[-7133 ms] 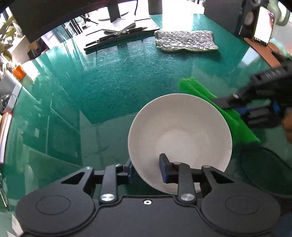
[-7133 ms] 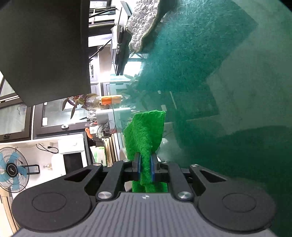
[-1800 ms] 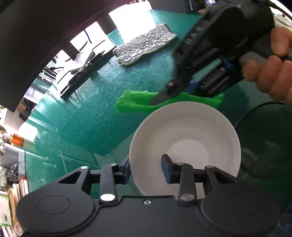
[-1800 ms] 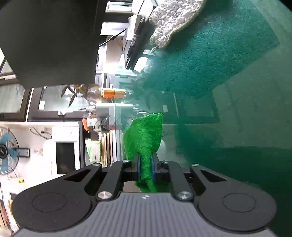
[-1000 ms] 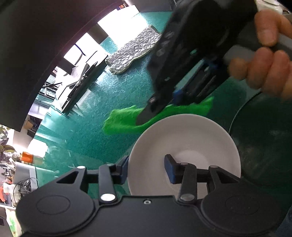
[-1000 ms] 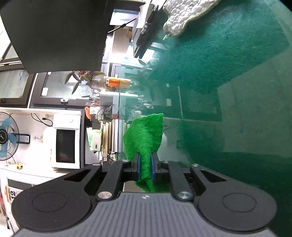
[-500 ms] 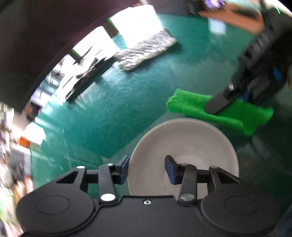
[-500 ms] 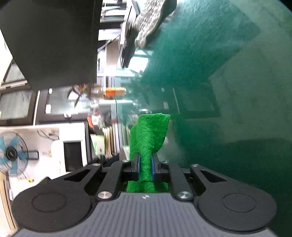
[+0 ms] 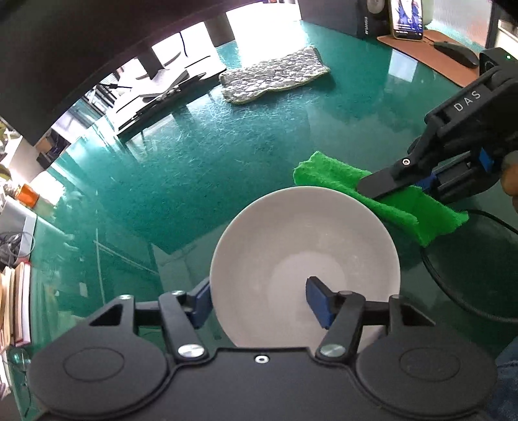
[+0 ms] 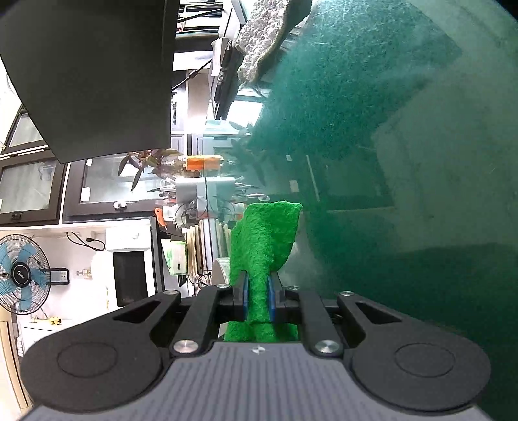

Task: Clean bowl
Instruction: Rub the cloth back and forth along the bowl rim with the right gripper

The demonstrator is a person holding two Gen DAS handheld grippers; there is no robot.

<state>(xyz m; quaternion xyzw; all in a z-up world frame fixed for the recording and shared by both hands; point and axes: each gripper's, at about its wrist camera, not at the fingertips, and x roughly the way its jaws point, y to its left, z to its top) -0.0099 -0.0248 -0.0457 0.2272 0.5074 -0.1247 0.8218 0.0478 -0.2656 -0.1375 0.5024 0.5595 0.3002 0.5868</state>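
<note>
A white bowl (image 9: pixel 301 246) is held above the green glass table (image 9: pixel 200 162). My left gripper (image 9: pixel 259 301) is shut on its near rim, one finger inside and one outside. My right gripper (image 10: pixel 258 293) is shut on a green cloth (image 10: pixel 264 246). In the left wrist view the right gripper (image 9: pixel 404 184) comes in from the right and holds the green cloth (image 9: pixel 404 202) just behind the bowl's far right rim. The bowl does not show in the right wrist view.
A grey quilted mat (image 9: pixel 272 76) lies at the far side of the table. A phone (image 9: pixel 406 16), a brown pad (image 9: pixel 430 48) and a mouse (image 9: pixel 456 53) are at the far right. A black cable (image 9: pixel 459 298) curves at the right. A monitor stand (image 9: pixel 168 84) is far left.
The right gripper with the cloth came from above the bowl's far rim, swung down to the right, and now sits low at the bowl's far right. The left gripper still holds the bowl.
</note>
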